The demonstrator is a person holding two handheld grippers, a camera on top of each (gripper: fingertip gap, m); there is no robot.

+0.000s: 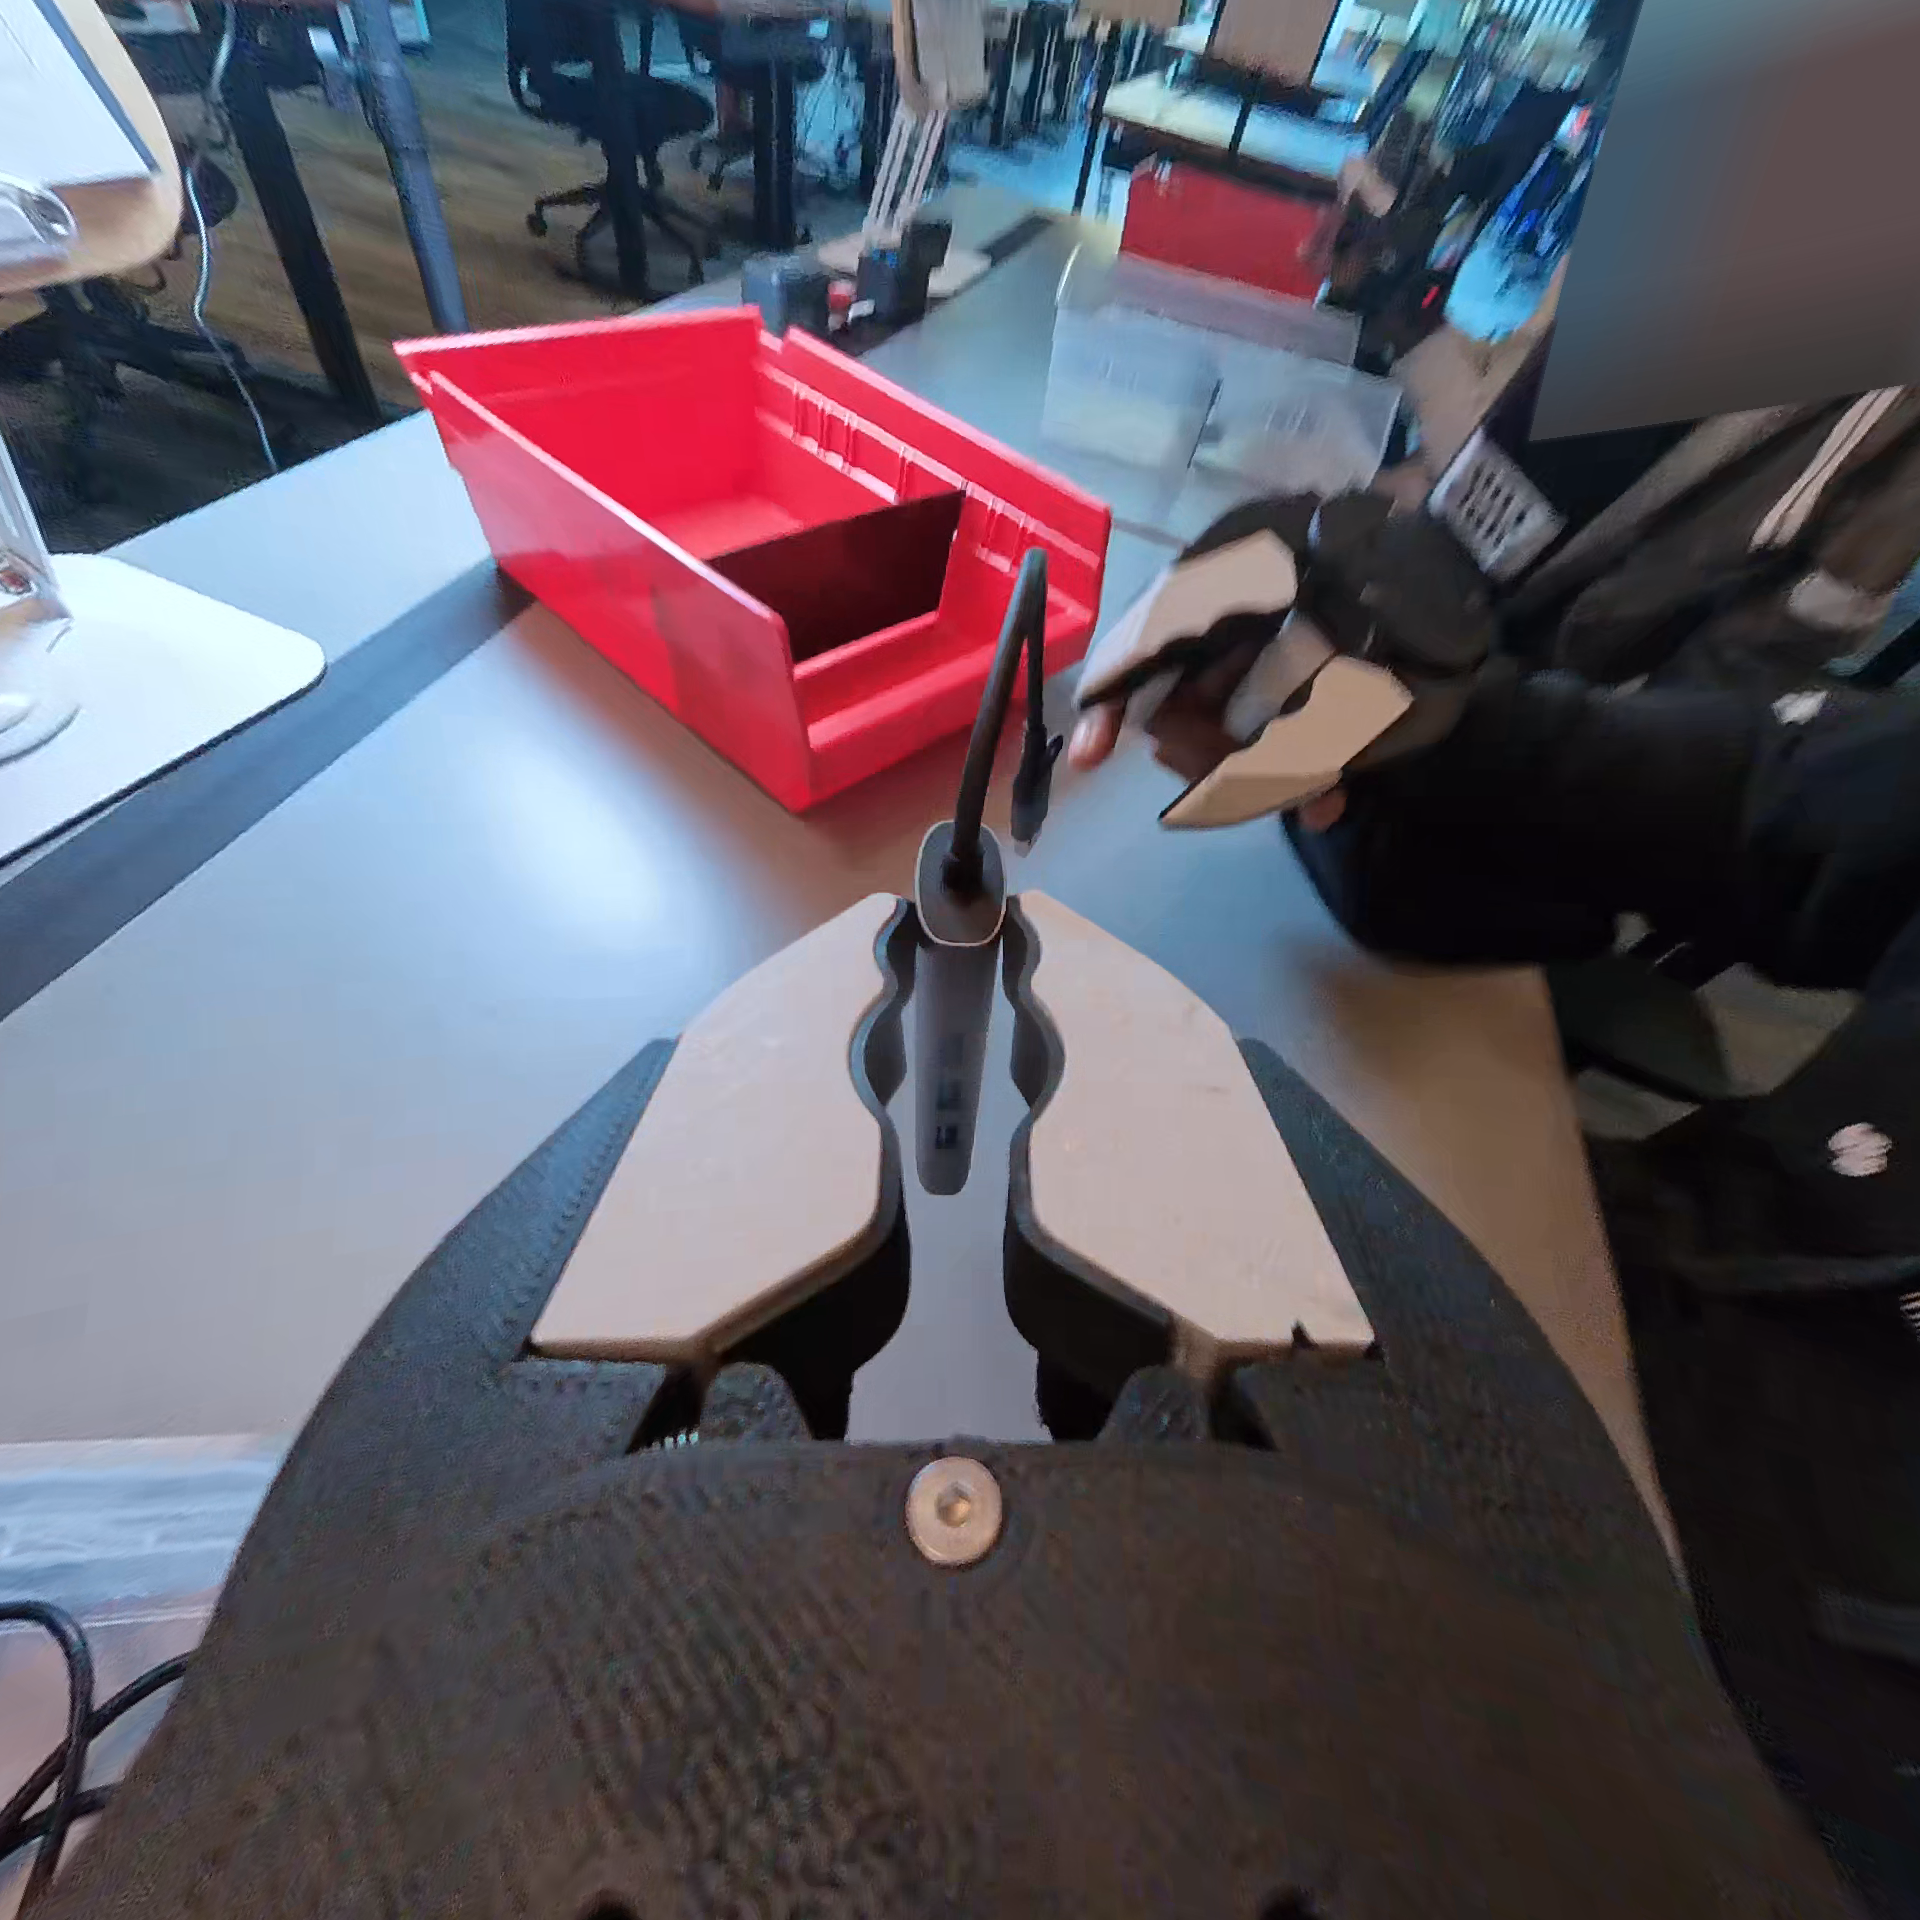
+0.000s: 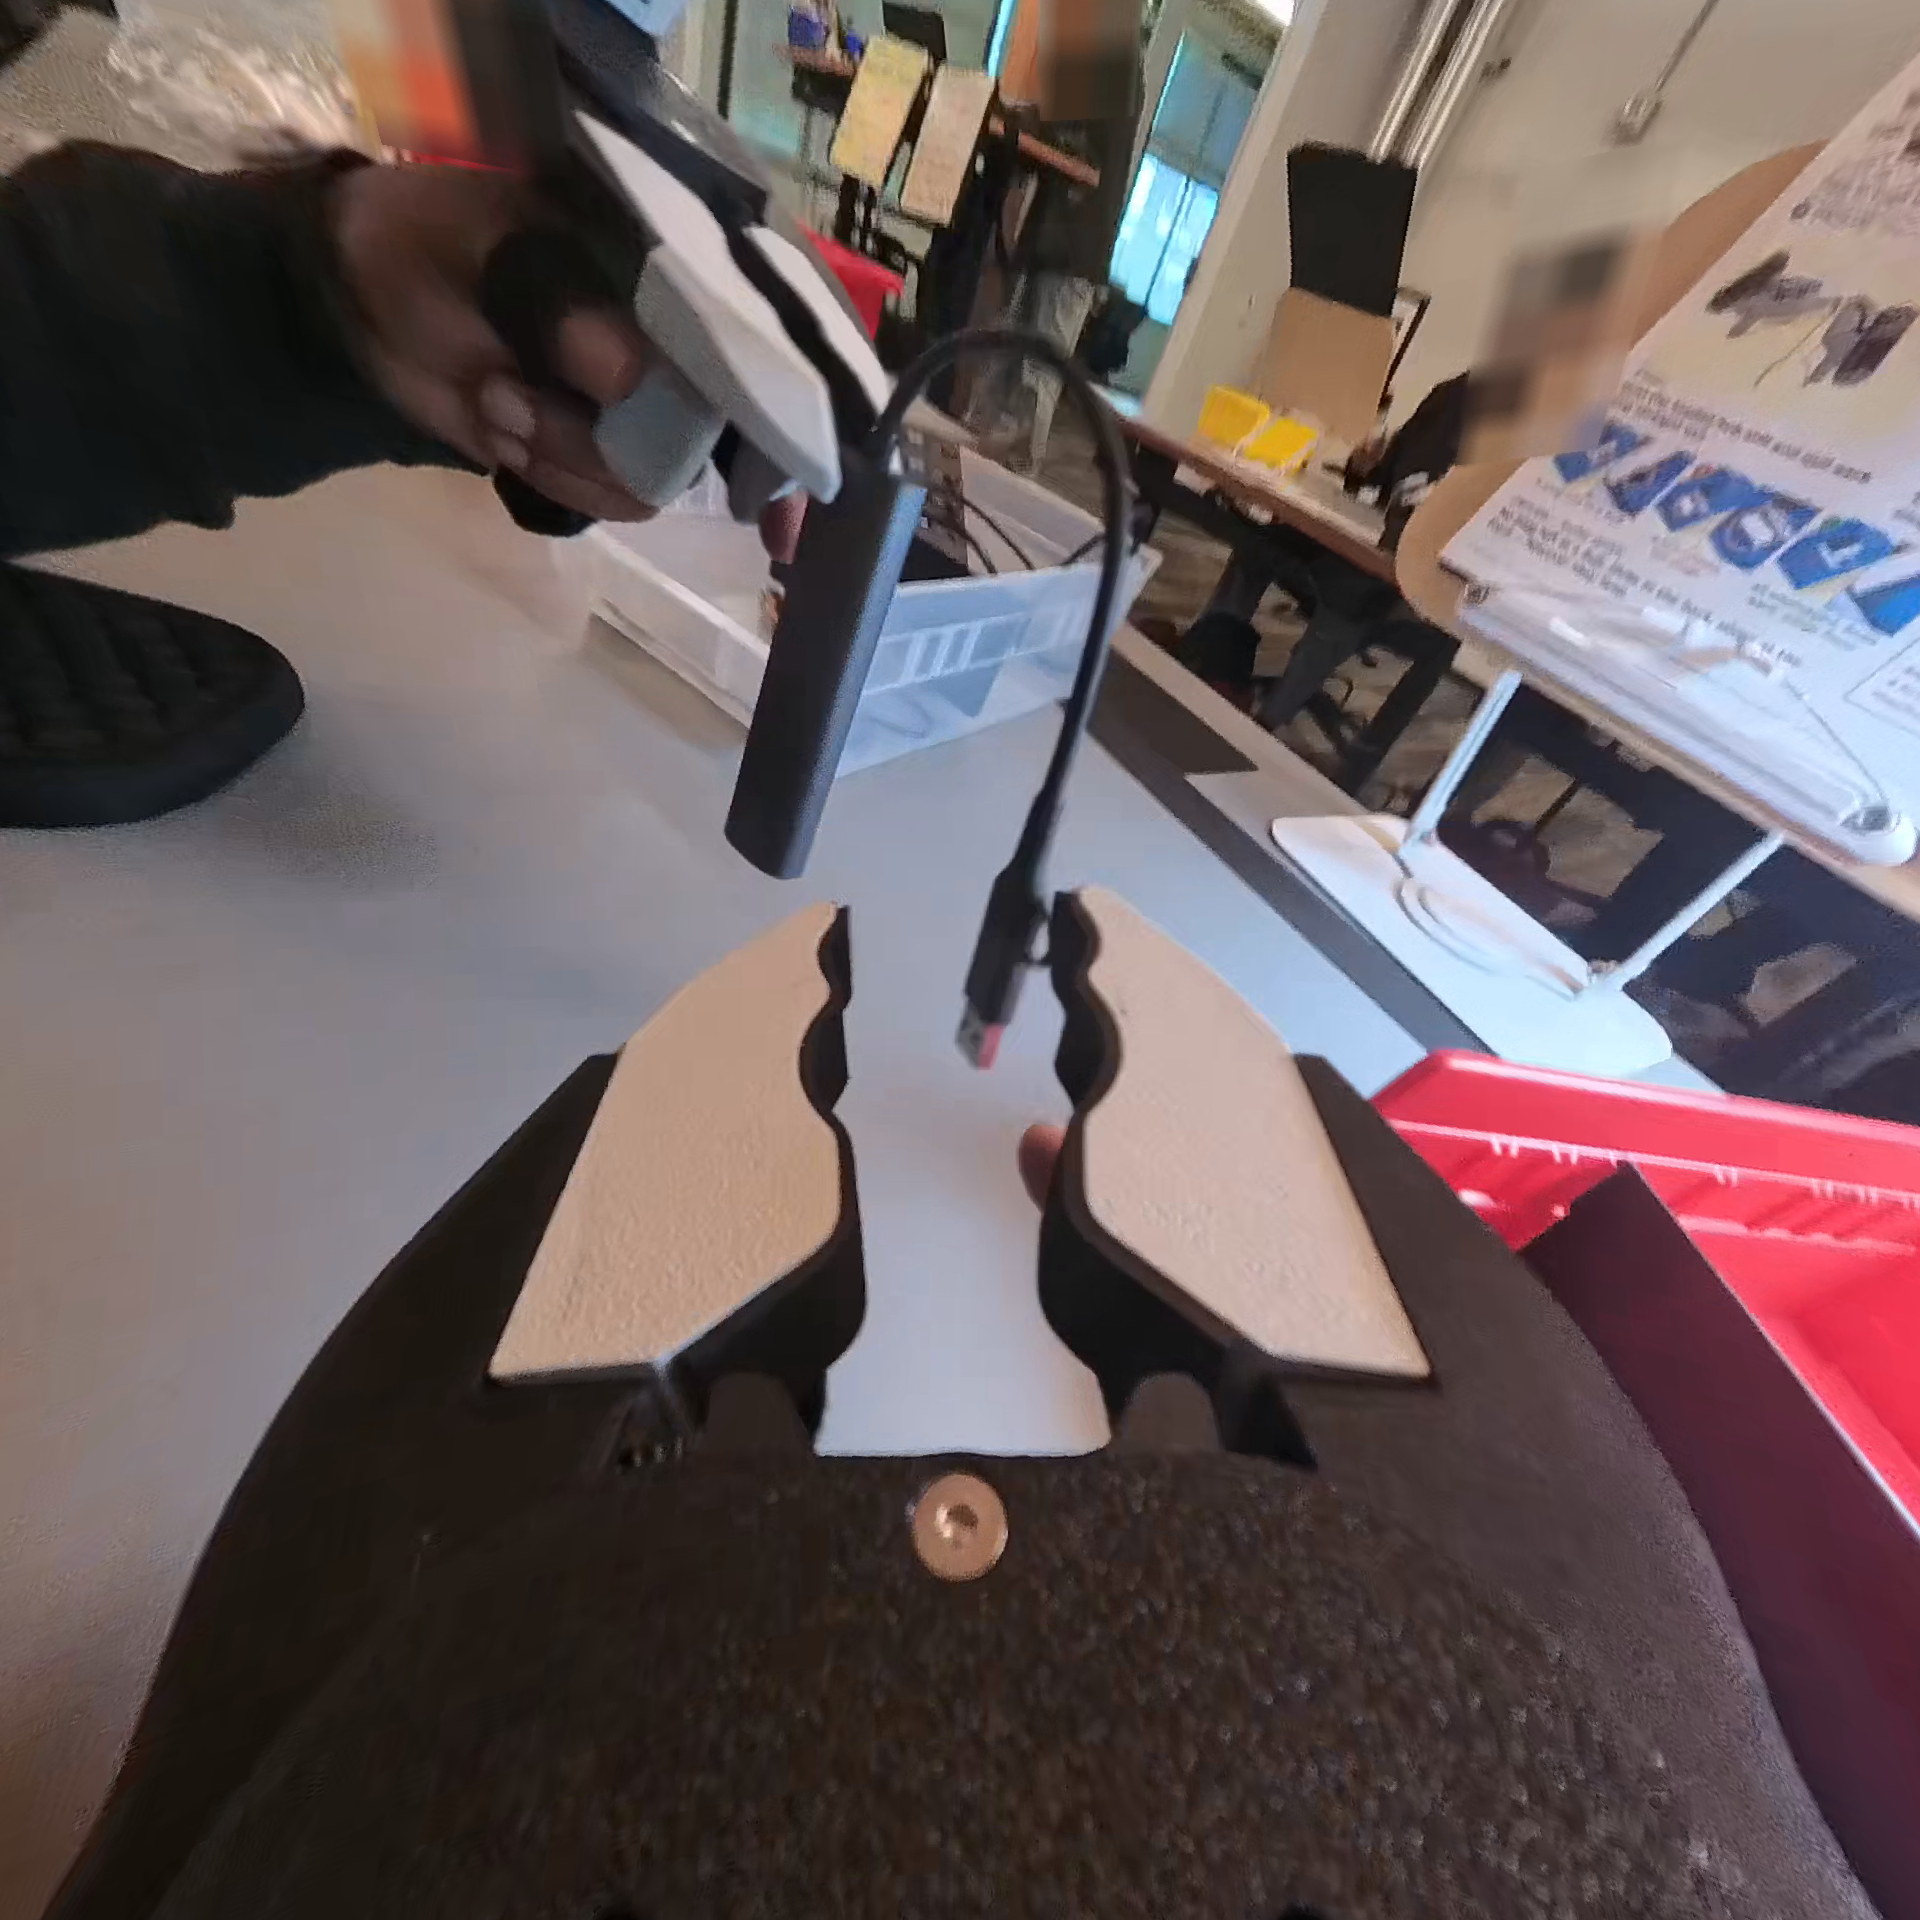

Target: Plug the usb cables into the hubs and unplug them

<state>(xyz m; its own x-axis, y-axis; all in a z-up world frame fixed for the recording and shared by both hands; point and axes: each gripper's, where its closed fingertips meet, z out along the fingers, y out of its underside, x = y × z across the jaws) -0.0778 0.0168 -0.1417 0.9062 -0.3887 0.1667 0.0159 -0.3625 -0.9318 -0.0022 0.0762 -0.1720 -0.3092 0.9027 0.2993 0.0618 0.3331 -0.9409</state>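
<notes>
Matt dark grey metal-look hub (image 1: 948, 1049) with thin black rubbery cable (image 2: 1081, 582). Rough, grainy black printed plastic on left gripper (image 1: 956, 909) and right gripper (image 2: 951, 914), with pale textured pads (image 2: 686, 1143). Glossy red plastic bin (image 1: 623, 540) near far edge of smooth, faintly reflective grey table (image 1: 364, 987).

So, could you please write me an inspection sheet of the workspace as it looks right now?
Surface: grey table, mostly bare near the grippers.
Job's things: grey hub held off the table; nothing plugged into it that shows.
Clutter: red bin with a black divider; clear bin behind the hub.
Grippers: left gripper shut on the hub; right gripper open, empty, next to the plug.
Cables: the hub's own cable loops up and over, its plug hanging free; black wires at the table's near edge.
Surroundings: office chairs, desks, a sheet stand.
</notes>
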